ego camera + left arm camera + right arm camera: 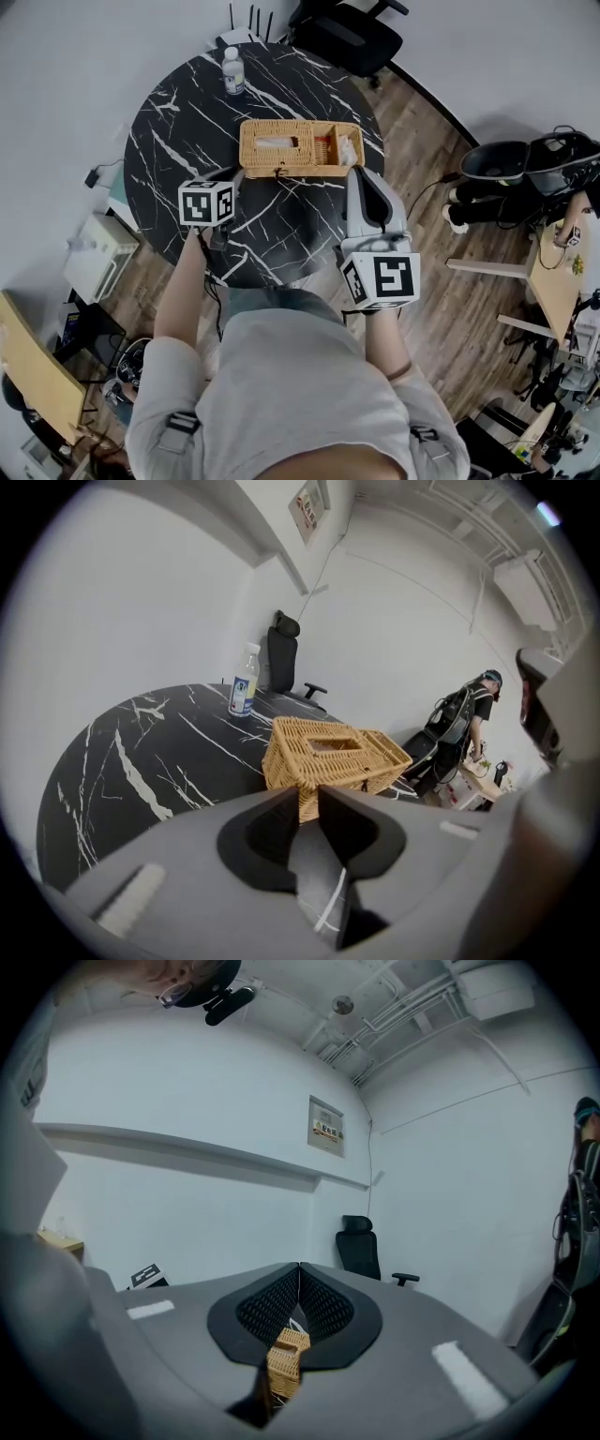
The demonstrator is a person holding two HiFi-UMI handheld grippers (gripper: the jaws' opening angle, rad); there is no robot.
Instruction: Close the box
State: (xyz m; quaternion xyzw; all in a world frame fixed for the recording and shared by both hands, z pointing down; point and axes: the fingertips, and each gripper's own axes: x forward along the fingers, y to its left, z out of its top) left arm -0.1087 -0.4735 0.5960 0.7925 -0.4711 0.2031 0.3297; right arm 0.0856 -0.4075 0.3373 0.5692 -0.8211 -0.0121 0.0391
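Box sits upper centre in the head view, long axis left-right. Left gripper is released and empty, just off its lower-left corner. Right gripper is clenched on nothing, by the lower-right end.

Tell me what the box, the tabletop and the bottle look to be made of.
Box: woven wicker or rattan, matte tan, going by its visible basket weave.
Tabletop: black marble or a marble-look laminate, smooth and slightly glossy, with white veins; which of the two is unclear.
Bottle: probably clear plastic, with a see-through body, white cap and printed label.
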